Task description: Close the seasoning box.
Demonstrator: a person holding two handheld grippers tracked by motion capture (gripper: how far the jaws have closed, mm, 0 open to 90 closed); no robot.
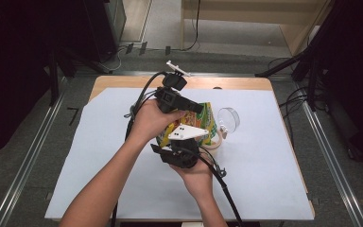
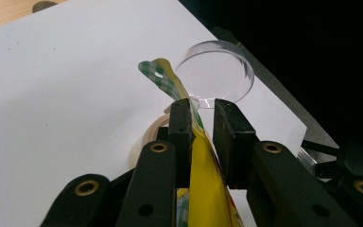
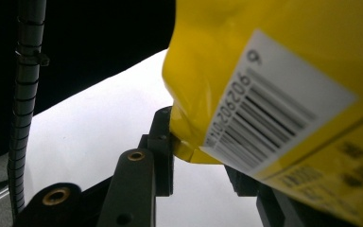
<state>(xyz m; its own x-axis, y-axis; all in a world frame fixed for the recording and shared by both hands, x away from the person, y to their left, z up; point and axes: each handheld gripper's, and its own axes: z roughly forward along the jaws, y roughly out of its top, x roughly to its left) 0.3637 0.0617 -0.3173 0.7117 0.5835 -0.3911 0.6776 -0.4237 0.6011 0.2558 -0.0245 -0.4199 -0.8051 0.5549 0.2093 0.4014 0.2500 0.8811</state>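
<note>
Holding a yellow snack bag [image 1: 203, 124] up over the middle of the white sheet [image 1: 99, 156], you are working it with both tools at once. From above, your left gripper [image 1: 194, 109] is reaching in from the left onto the bag's upper part, and your right gripper [image 1: 170, 147] is coming up at it from below, its grey plate covering part of the bag.

The left gripper view is giving you what the high view is hiding: the bag's flattened yellow edge [image 2: 203, 161] is running up between the two jaws, lying against one of them with a gap to the other, so I cannot tell whether they are pinching it. The right gripper view is showing the bag's corner [image 3: 189, 142] sitting against one jaw, barcode label [image 3: 269, 118] facing the camera; the bag is covering the other jaw, so that grip is unclear too.

A clear round lid [image 2: 215, 75] is lying just beyond the bag, and a roll of tape [image 2: 149, 135] is sitting under it.
</note>
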